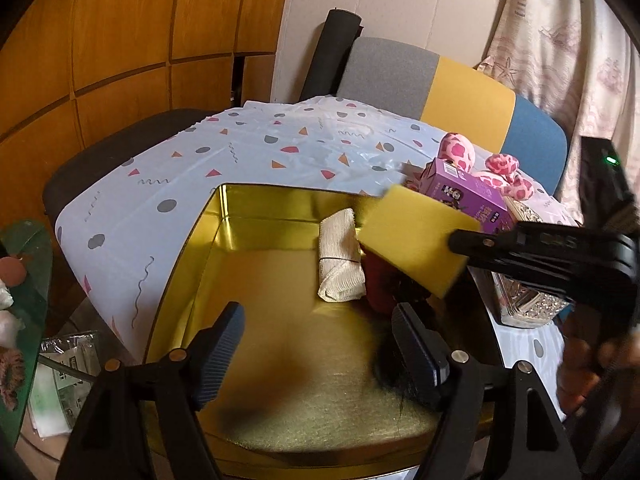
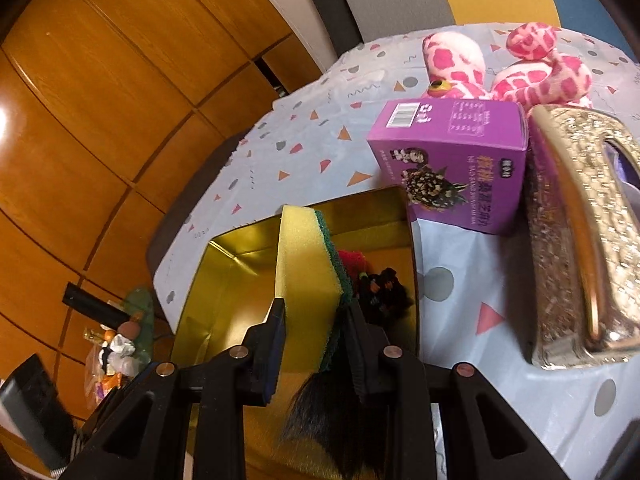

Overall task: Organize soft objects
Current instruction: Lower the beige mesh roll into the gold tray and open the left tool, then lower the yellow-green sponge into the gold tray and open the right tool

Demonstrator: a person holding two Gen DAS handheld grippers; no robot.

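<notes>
A yellow sponge (image 2: 308, 276) with a green scouring side is clamped between the pads of my right gripper (image 2: 316, 344), above the open gold tin (image 2: 224, 280). In the left wrist view the same sponge (image 1: 412, 240) hangs over the tin (image 1: 188, 256), held from the right. Inside the tin lie a rolled cream cloth (image 1: 340, 256), something red (image 1: 380, 284) and a dark furry item (image 1: 394, 372). My left gripper (image 1: 316, 356) stands open over the tin's near part with nothing between its fingers. A pink spotted plush toy (image 2: 516, 72) lies on the table beyond the tin.
A purple carton (image 2: 456, 164) and a glittery gold tissue box (image 2: 580, 232) stand right of the tin on the patterned tablecloth (image 1: 240, 148). A grey, yellow and blue chair back (image 1: 452, 96) rises behind. Wooden cabinets (image 1: 120, 40) line the left side, with clutter (image 1: 16, 300) below.
</notes>
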